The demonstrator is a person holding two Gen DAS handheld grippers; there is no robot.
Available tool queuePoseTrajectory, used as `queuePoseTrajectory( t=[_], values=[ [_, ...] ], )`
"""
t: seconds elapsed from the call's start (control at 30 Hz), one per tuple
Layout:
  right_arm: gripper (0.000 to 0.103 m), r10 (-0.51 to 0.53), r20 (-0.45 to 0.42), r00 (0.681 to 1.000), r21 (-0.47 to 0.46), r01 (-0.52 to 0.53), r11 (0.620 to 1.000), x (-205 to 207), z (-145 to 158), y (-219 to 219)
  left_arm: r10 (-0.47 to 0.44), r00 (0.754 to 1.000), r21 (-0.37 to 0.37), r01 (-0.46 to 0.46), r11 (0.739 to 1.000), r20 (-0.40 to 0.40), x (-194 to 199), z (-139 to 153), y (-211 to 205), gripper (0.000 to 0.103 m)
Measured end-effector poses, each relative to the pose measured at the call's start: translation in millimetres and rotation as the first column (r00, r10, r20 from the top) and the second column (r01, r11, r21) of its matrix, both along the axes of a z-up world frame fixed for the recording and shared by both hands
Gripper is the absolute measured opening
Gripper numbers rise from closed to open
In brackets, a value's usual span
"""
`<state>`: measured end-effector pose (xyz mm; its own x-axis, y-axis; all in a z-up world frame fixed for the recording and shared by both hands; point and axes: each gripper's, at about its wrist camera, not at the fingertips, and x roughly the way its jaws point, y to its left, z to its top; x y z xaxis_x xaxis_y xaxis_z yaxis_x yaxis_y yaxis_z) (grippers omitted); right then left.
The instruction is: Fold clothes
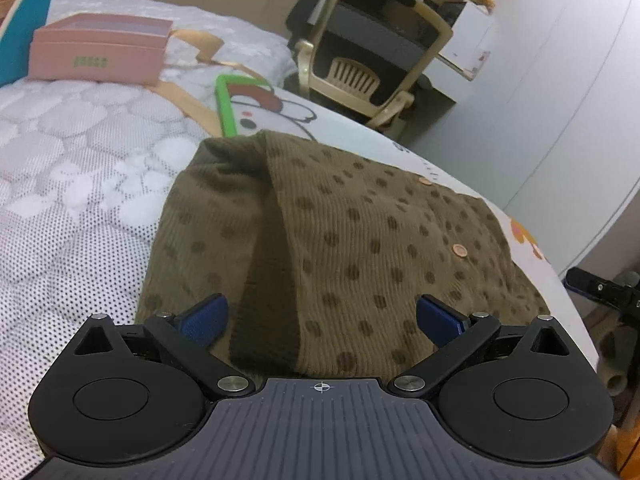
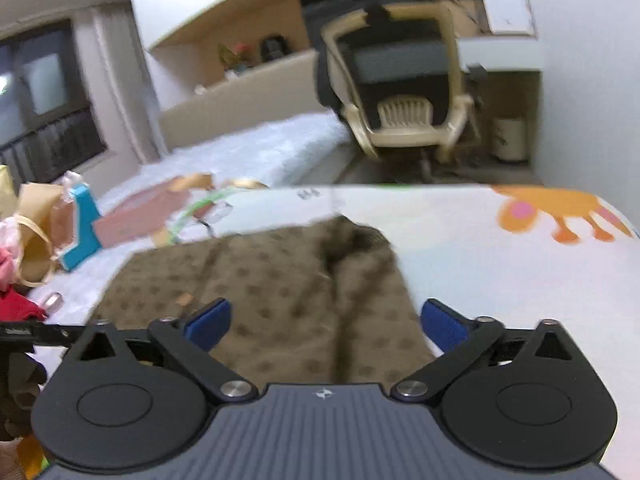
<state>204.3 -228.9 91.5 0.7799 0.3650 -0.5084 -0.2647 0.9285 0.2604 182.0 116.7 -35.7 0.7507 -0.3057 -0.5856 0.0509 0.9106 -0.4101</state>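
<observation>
Left wrist view: the left gripper point(image 1: 322, 320) hangs with jaws spread over the near edge of the cardigan point(image 1: 360, 240). The right gripper point(image 2: 326, 324) does likewise, jaws apart, gripping nothing.

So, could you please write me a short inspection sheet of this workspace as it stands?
Surface: bed with quilted cover and white cartoon-print sheet.
Job's things: olive dotted garment, sides folded in, lying flat.
Clutter: pink box, blue box, red cloth.
Grippers: left hand-held gripper open, empty; right hand-held gripper open, empty, both over the garment's near edge.
Cables: nothing seen.
Surroundings: beige office chair, white wall.
</observation>
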Motion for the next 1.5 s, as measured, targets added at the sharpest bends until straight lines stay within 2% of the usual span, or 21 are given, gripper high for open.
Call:
queuePoseTrajectory(
  t=[0.03, 0.13, 0.17, 0.2, 0.23, 0.33, 0.43, 0.5, 0.6, 0.7, 0.77, 0.83, 0.93, 1.03, 1.07, 1.17, 1.2, 1.23, 1.3, 1.4, 1.5],
  values=[
    [0.072, 0.005, -0.027, 1.0, 0.002, -0.005, 1.0, 2, -3, -2, 0.003, 1.0, 0.0, -0.003, 1.0, 0.004, -1, 0, -2, 0.102],
    [0.049, 0.044, -0.134, 0.99, 0.051, -0.038, 0.998, 17, -22, 1, 0.002, 0.999, -0.003, -0.002, 1.0, 0.035, -6, 8, -8, 0.102],
    [0.045, 0.042, -0.168, 0.985, 0.044, -0.035, 0.998, 23, -29, 6, -0.003, 0.998, 0.007, 0.003, 1.0, 0.064, -9, 14, -12, 0.102],
    [0.042, 0.041, -0.163, 0.986, 0.025, -0.037, 0.999, 25, -32, 13, -0.011, 0.995, 0.02, 0.009, 1.0, 0.098, -12, 21, -15, 0.102],
    [0.029, 0.059, -0.151, 0.987, 0.002, -0.059, 0.998, 25, -31, 22, -0.027, 0.992, 0.015, 0.025, 1.0, 0.123, -12, 27, -18, 0.102],
    [0.024, 0.161, -0.095, 0.982, 0.032, -0.159, 0.987, 13, -14, 40, -0.072, 0.983, -0.026, 0.078, 0.997, 0.167, -10, 37, -26, 0.102],
    [0.02, 0.23, -0.002, 0.973, 0.048, -0.229, 0.972, -3, 8, 48, -0.071, 0.99, -0.061, 0.079, 0.995, 0.123, -1, 23, -33, 0.102],
    [0.019, 0.203, -0.007, 0.979, -0.004, -0.203, 0.979, -6, 11, 43, -0.073, 0.991, -0.052, 0.079, 0.996, 0.113, -1, 14, -37, 0.102],
    [0.02, 0.064, -0.071, 0.995, -0.196, -0.077, 0.978, 0, -4, 31, -0.065, 0.991, 0.028, 0.063, 0.998, 0.115, -6, 14, -38, 0.102],
    [0.02, -0.006, -0.09, 0.996, -0.245, -0.016, 0.969, -5, -8, 15, -0.017, 0.992, 0.091, 0.005, 0.996, 0.128, -14, 24, -28, 0.102],
    [0.02, 0.05, -0.047, 0.998, -0.211, -0.059, 0.976, -14, 4, 18, 0.014, 0.986, 0.093, -0.029, 0.995, 0.166, -19, 37, -18, 0.102],
    [0.021, 0.143, 0.001, 0.99, -0.188, -0.141, 0.972, -18, 17, 36, 0.007, 0.978, 0.049, -0.018, 0.999, 0.208, -22, 50, -13, 0.102],
    [0.021, 0.306, 0.047, 0.951, -0.185, -0.293, 0.938, -13, 21, 81, -0.006, 0.971, -0.018, 0.011, 1.0, 0.238, -19, 59, -17, 0.102],
    [0.021, 0.42, 0.025, 0.907, -0.202, -0.407, 0.891, 2, 3, 127, -0.065, 0.971, -0.054, 0.08, 0.995, 0.231, -8, 57, -33, 0.102],
    [0.021, 0.443, -0.018, 0.897, -0.201, -0.437, 0.877, 8, -7, 138, -0.096, 0.97, -0.064, 0.113, 0.991, 0.222, -3, 52, -39, 0.102],
    [0.024, 0.46, -0.071, 0.885, -0.227, -0.463, 0.857, 7, -26, 144, -0.123, 0.987, -0.111, 0.135, 0.985, 0.106, 12, 23, -45, 0.102],
    [0.032, 0.463, -0.085, 0.882, -0.232, -0.47, 0.852, 7, -26, 142, -0.12, 0.991, -0.123, 0.127, 0.984, 0.066, 15, 13, -44, 0.102],
    [0.042, 0.459, -0.089, 0.884, -0.231, -0.466, 0.854, 5, -20, 134, -0.119, 0.991, -0.128, 0.126, 0.984, 0.06, 15, 8, -43, 0.102],
    [0.05, 0.439, -0.082, 0.895, -0.226, -0.445, 0.866, 4, -8, 113, -0.121, 0.99, -0.132, 0.13, 0.983, 0.073, 12, 1, -39, 0.102],
    [0.067, 0.345, -0.055, 0.937, -0.207, -0.348, 0.914, 20, 12, 74, -0.125, 0.987, -0.12, 0.137, 0.983, 0.105, 8, -4, -38, 0.102],
    [0.068, 0.213, -0.06, 0.975, -0.072, -0.217, 0.973, 57, 24, 35, -0.125, 0.985, -0.096, 0.136, 0.986, 0.118, 6, -5, -41, 0.103]
  ],
)
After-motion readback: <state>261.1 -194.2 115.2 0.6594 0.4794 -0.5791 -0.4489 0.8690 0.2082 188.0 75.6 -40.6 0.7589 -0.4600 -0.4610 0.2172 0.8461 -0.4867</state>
